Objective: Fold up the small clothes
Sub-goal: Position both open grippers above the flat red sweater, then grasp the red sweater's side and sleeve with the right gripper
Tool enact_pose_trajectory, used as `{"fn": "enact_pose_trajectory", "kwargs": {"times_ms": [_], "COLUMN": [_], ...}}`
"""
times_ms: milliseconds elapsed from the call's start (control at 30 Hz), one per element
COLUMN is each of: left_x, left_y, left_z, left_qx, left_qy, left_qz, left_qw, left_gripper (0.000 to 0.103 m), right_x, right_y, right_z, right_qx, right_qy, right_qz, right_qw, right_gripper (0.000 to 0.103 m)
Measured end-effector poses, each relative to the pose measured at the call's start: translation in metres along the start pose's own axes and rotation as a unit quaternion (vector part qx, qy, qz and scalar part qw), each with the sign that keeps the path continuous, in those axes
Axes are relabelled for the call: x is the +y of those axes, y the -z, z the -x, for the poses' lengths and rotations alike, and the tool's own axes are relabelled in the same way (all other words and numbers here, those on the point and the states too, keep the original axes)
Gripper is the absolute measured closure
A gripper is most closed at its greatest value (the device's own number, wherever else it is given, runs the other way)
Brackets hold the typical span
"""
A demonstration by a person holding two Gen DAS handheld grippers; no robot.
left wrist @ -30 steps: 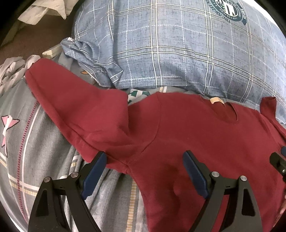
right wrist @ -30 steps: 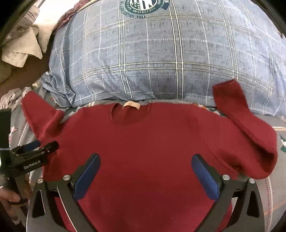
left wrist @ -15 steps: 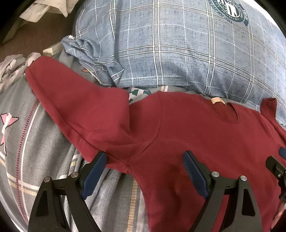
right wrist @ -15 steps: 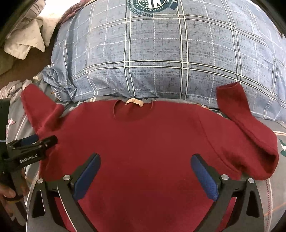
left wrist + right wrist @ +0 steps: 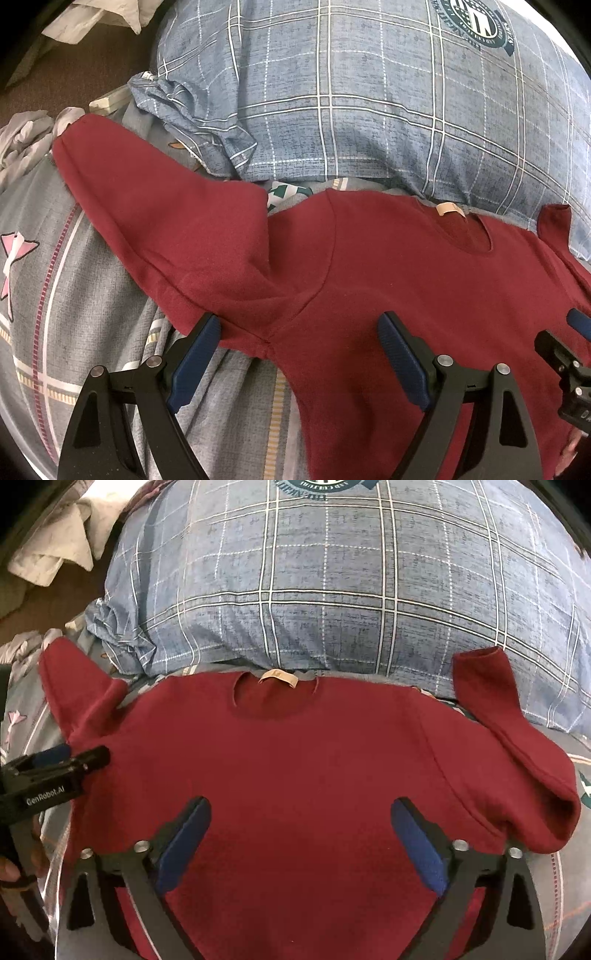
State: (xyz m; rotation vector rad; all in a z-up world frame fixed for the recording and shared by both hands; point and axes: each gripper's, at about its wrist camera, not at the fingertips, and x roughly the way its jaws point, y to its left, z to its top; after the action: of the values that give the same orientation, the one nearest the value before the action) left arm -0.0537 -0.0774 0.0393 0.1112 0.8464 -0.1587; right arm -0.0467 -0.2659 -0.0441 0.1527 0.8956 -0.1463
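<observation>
1. Maroon sweater (image 5: 295,760) lies flat on the grey bedspread (image 5: 55,295), collar tag toward the blue plaid pillow (image 5: 332,590).
2. Both sleeves (left (image 5: 159,221), right (image 5: 517,746)) angle outward.
3. Left gripper (image 5: 299,343) is spread wide over the left armpit seam, holding nothing.
4. Right gripper (image 5: 301,823) is spread wide above the chest, holding nothing.

Dark-red sweater (image 5: 295,760) flat, sleeves apparently outspread
</observation>
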Motion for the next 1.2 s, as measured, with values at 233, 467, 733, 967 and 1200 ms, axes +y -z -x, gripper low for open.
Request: {"fn": "enact_pose_trajectory", "kwargs": {"times_ms": [233, 467, 733, 967, 1200], "left_x": [0.001, 0.008, 0.023, 0.057, 0.1], "left_y": [-0.001, 0.001, 0.005, 0.014, 0.038], "left_z": [0.001, 0.006, 0.016, 0.046, 0.063], "left_qx": [0.001, 0.0, 0.005, 0.025, -0.004], "left_qy": [0.003, 0.006, 0.009, -0.015, -0.057], "left_qz": [0.003, 0.013, 0.029, 0.048, 0.124], "left_qw": [1.0, 0.9999, 0.9995, 0.9984, 0.9907], "left_gripper": [0.016, 0.016, 0.016, 0.016, 0.017], "right_x": [-0.002, 0.01, 0.034, 0.076, 0.174], "right_y": [0.001, -0.001, -0.013, -0.036, -0.1], "right_z": [0.0, 0.007, 0.007, -0.01, -0.022], "right_qx": [0.0, -0.013, -0.011, 0.009, 0.006], "right_qy": [-0.011, -0.029, -0.034, -0.069, -0.192], "right_qz": [-0.007, -0.004, 0.02, 0.052, 0.127], "right_qw": [1.0, 0.999, 0.999, 0.996, 0.973], "right_gripper": [0.017, 0.015, 0.015, 0.021, 0.023]}}
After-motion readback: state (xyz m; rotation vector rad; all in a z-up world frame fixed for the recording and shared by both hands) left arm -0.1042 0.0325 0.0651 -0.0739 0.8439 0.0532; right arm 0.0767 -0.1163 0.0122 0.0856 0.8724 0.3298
